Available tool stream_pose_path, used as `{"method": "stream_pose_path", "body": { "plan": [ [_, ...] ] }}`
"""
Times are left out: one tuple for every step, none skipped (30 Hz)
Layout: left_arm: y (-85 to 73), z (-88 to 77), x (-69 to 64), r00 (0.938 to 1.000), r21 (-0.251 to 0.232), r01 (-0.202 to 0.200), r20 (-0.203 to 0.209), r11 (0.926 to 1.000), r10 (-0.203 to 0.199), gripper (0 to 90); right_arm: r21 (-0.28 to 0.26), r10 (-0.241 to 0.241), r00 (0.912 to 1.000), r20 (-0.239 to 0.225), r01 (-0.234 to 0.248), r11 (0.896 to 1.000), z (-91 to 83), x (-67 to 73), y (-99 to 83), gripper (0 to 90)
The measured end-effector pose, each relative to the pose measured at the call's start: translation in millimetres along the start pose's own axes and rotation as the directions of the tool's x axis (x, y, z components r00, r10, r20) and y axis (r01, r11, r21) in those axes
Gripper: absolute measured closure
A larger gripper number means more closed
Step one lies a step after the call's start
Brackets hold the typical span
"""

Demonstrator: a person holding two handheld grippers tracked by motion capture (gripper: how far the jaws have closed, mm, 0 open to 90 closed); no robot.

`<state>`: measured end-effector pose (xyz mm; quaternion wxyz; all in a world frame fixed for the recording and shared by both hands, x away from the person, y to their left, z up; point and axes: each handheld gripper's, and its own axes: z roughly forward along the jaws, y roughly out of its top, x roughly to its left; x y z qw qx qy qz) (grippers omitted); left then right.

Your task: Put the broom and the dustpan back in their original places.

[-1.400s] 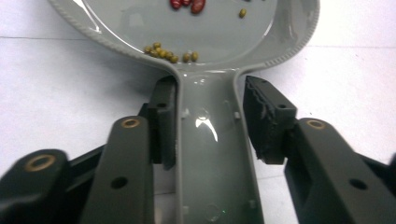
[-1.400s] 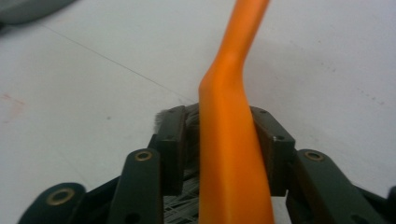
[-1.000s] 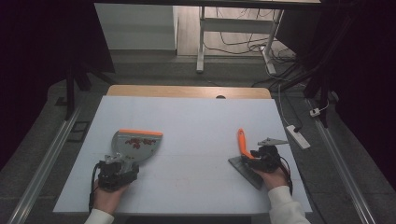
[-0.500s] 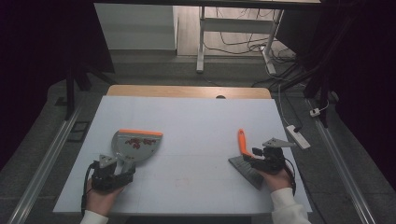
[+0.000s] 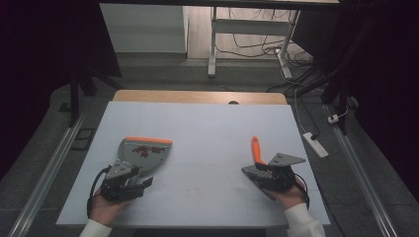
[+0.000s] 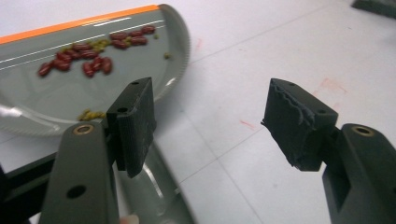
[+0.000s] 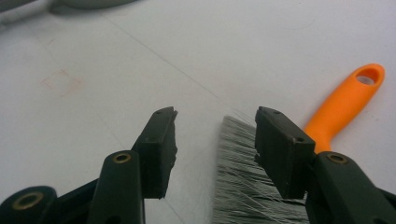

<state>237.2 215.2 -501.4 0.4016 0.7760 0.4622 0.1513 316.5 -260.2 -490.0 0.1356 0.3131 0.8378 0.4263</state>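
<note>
A grey dustpan with an orange front edge lies at the table's left. Red beans and some green bits rest in it. My left gripper sits at its handle end. Its jaws have just been closing and stand apart. The grey handle runs low by the left-hand jaw, and no pad presses on it. A brush with an orange handle lies at the right. My right gripper has also just been closing. It is still open, with the grey bristles between the jaws, against the right-hand one.
The white tabletop stretches between the two tools, with a wooden strip along its far edge. A white power strip lies on the floor to the right. White desk legs and cables stand beyond the table.
The right hand has shifted a little beside the brush. The left hand has stayed at the dustpan's handle. Dustpan and brush lie where they were.
</note>
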Motion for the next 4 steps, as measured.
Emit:
{"method": "stream_pose_path", "body": {
  "plan": [
    [0.6, 0.8, -0.2, 1.0000, 0.004, -0.005, 0.004, 1.0000, 0.005, 35.2, 0.003, -0.007, 1.0000, 0.003, 0.007, 1.000, 0.7, 0.6, 0.0, 48.0],
    [1.0, 1.7, -0.4, 0.9999, 0.007, -0.009, 0.005, 0.9999, 0.009, 35.1, 0.005, -0.015, 0.9999, 0.004, 0.015, 1.000, 0.8, 0.8, -0.3, 48.1],
    [1.3, 2.8, 0.0, 0.9999, 0.008, -0.012, 0.010, 0.9999, 0.012, 35.1, 0.004, -0.014, 0.9999, 0.003, 0.014, 1.000, 0.5, 0.9, -0.6, 48.1],
    [1.7, 3.7, 0.4, 0.9998, 0.009, -0.012, 0.014, 0.9999, 0.012, 35.0, 0.002, -0.017, 0.9998, 0.005, 0.017, 1.000, -0.3, 0.8, -1.0, 48.0]
  ]
}}
